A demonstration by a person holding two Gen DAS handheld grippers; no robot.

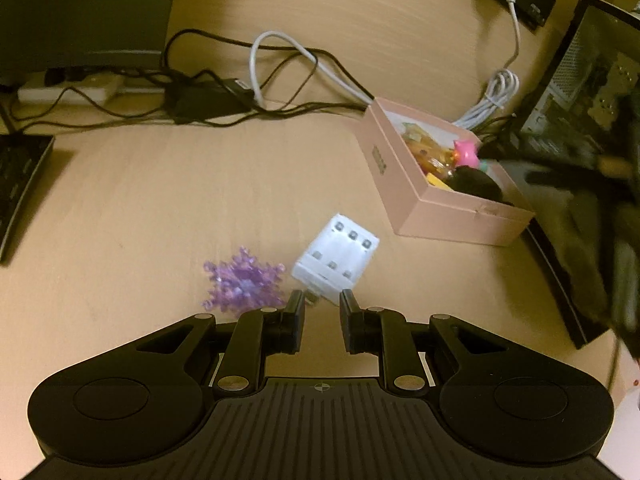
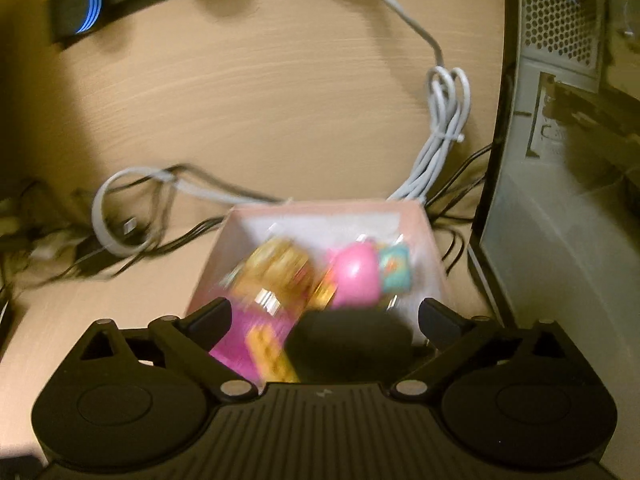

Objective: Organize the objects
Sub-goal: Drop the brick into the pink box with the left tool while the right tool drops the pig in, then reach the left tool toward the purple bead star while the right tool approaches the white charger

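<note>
A pink box point(image 1: 416, 188) sits open on the wooden desk point(image 1: 160, 200), toward the right, close to a computer case point(image 1: 592, 120). Inside it lie a yellow-orange packet point(image 2: 276, 268), a round pink toy point(image 2: 356, 276), a small teal piece point(image 2: 394, 274), a bright pink and yellow item point(image 2: 256, 344) and a dark rounded object point(image 2: 352, 344) at the near end.

The right gripper point(image 2: 326, 316) hovers over the near end of the box, fingers spread wide with nothing between them.

The left gripper point(image 1: 322, 320) is low over the desk, fingers a little apart and empty, their tips just short of a white battery charger point(image 1: 336, 264). A purple spiky toy point(image 1: 242, 280) lies just left of the charger. Tangled cables point(image 1: 240, 80) run along the far edge.
</note>
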